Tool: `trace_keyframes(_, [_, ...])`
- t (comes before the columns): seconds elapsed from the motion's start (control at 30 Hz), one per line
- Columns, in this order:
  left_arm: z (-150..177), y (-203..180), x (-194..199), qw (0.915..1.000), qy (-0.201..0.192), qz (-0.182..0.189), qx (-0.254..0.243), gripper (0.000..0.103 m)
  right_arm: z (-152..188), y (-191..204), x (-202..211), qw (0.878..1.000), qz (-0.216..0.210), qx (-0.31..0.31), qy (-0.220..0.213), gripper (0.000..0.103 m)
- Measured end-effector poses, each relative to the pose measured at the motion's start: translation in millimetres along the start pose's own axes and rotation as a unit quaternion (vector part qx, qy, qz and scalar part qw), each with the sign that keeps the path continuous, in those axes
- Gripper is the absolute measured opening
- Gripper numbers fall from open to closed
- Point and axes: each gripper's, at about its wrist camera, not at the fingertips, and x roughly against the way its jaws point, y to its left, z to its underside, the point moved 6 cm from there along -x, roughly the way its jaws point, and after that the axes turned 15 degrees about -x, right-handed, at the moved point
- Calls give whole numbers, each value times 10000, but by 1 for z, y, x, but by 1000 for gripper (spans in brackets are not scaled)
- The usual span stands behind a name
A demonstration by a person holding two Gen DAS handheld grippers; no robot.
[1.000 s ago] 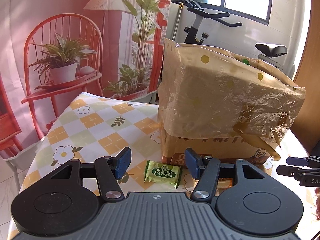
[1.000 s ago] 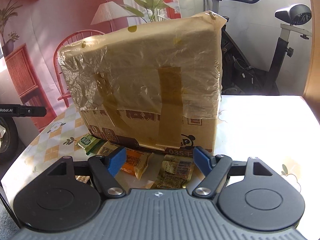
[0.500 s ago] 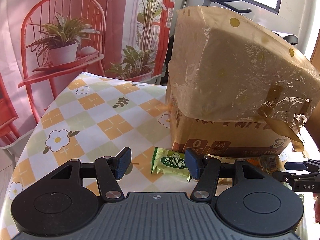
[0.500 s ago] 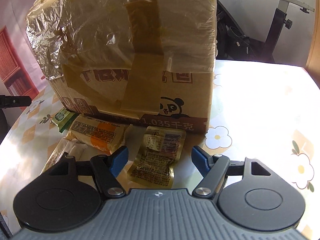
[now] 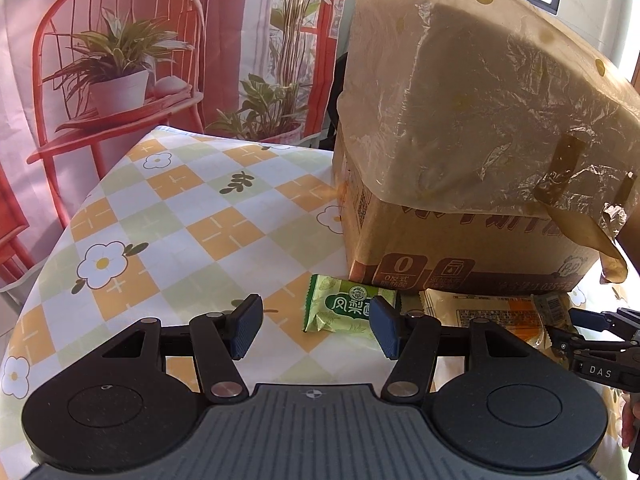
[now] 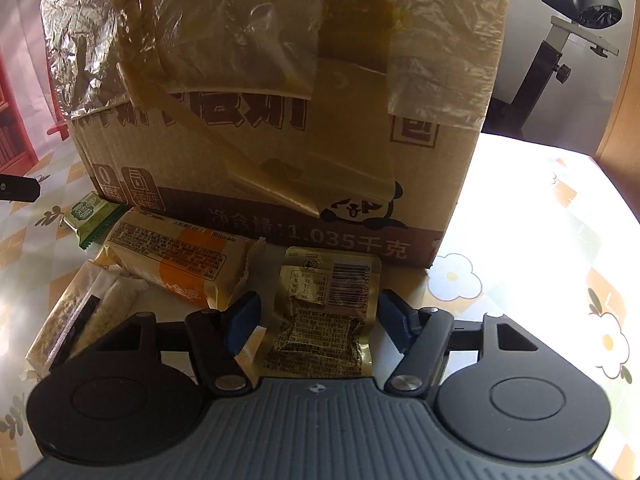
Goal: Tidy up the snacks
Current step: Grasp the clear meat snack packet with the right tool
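Presently counted, by item:
Box: one [image 6: 272,152], cardboard, draped in plastic film, stood on the checked tablecloth [image 5: 192,216].
Green packet: one [image 5: 348,308], laid flat at the box's front left corner.
Orange packet: one [image 6: 180,264], laid beside the green packet.
Gold pouch: one [image 6: 328,312], set between the right gripper's fingers.
Pale packet: one [image 6: 88,312], partly hidden.
Left gripper [image 5: 316,328]: spread wide, nothing held.
Right gripper [image 6: 320,322]: spread wide, nothing gripped.
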Motion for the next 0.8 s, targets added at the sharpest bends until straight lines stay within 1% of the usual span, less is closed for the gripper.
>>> trace_keyframes(0.17, [4,-10,-12,9992,76,359,-171,62,7,-7,8,9994,-220,-77,-255,55])
trace_keyframes(0.3, [3,-14,-21,9987,91,472,-149,62,11,-17,15,9978,-372,-268,-474,54])
trace_keyframes(0.43, [1,-16,-33,9987,128,448,-182,63,10,-16,15,9973,-420,-311,-518,53])
trace_keyframes(0.57, [-1,-18,-46,9990,159,355,-206,74,10,-14,13,9971,-487,-309,-504,53])
trace_keyframes(0.73, [0,-16,-59,9992,262,271,-158,74,12,-17,15,9968,-549,-311,-494,53])
trace_keyframes(0.8, [0,-17,-62,9991,273,305,-134,75,12,-16,15,9968,-559,-304,-489,53])
